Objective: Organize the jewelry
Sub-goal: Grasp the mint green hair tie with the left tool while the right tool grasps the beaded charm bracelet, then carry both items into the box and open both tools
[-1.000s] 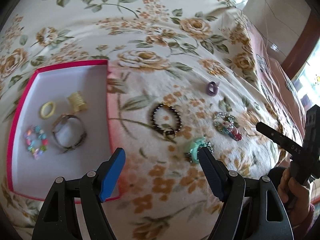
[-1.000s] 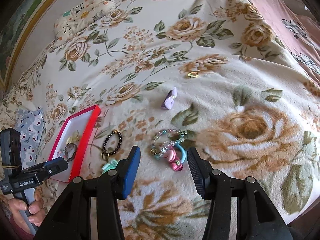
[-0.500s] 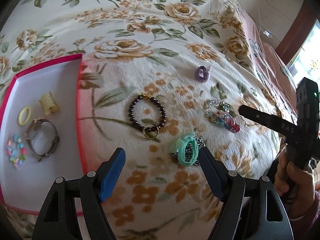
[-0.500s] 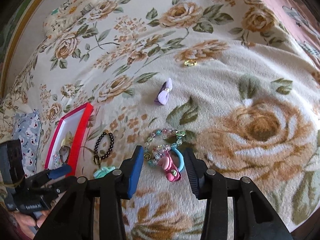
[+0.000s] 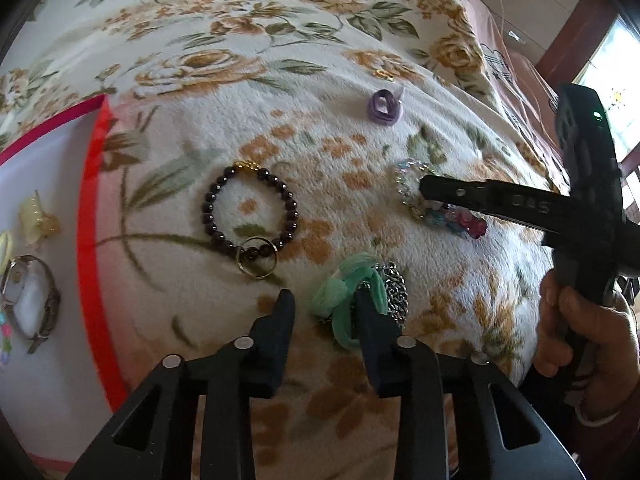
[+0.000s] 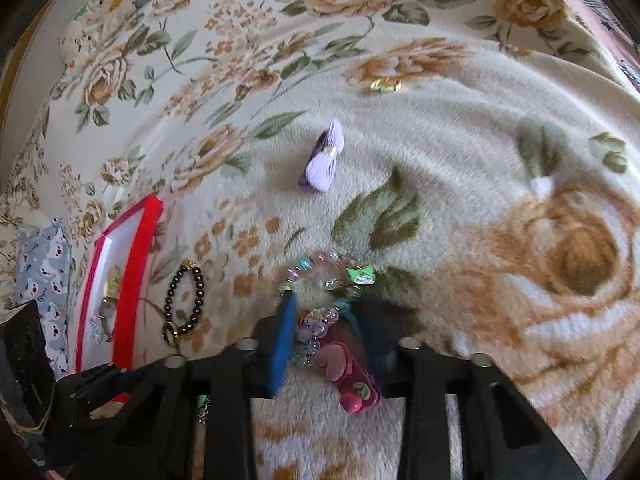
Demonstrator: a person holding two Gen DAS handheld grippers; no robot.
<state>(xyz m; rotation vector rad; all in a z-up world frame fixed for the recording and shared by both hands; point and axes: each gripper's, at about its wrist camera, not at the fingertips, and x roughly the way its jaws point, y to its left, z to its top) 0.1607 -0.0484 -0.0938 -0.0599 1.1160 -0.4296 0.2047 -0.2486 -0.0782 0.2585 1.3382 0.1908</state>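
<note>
My left gripper [image 5: 324,304] is open and low over the blanket, its jaws either side of a green fabric hair tie [image 5: 347,292] that lies with a silver chain [image 5: 394,294]. My right gripper [image 6: 326,316] is open, its jaws around a clear bead bracelet [image 6: 320,280] and a pink hair clip [image 6: 350,376]. A dark bead bracelet [image 5: 250,216] with a metal ring lies left of the hair tie and shows in the right wrist view [image 6: 186,300] too. A purple bow [image 6: 324,156] and a small gold ring [image 6: 384,85] lie farther off.
A red-rimmed white tray [image 5: 94,216] at the left holds a watch [image 5: 28,304], a yellow claw clip [image 5: 36,216] and other small pieces. The floral blanket [image 5: 224,60] covers a bed. The right gripper's body [image 5: 532,204] crosses the left wrist view.
Both grippers have come down and forward. The left jaws have narrowed around the green hair tie. The right jaws now straddle the clear bead bracelet and pink clip.
</note>
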